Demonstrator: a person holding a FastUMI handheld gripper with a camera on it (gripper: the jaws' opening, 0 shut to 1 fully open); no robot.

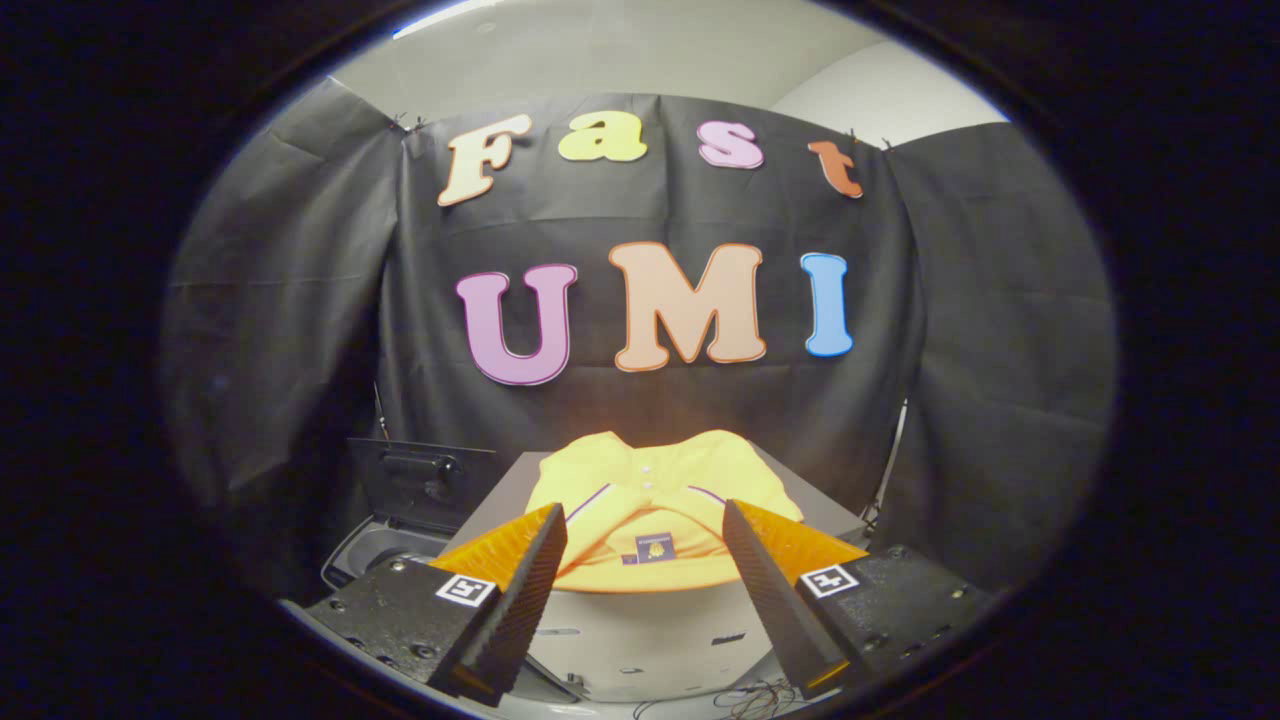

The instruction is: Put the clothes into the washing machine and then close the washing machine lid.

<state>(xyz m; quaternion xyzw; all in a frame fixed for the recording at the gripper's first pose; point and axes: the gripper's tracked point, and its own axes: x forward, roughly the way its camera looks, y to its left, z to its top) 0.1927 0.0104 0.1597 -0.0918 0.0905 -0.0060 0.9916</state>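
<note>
One yellow shirt (pixel 655 495) beyond open-fingered hand-held gripper (pixel 645 530)

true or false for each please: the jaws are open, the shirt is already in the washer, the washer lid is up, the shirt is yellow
1. The jaws of the gripper are open. True: the fingers stand wide apart, holding nothing.
2. The shirt is already in the washing machine. False: it lies folded on a grey platform, beyond the fingers.
3. The washing machine lid is up. True: it stands raised behind the opening, beside the platform.
4. The shirt is yellow. True.
5. The fingers press on the shirt. False: they are short of it.
</note>
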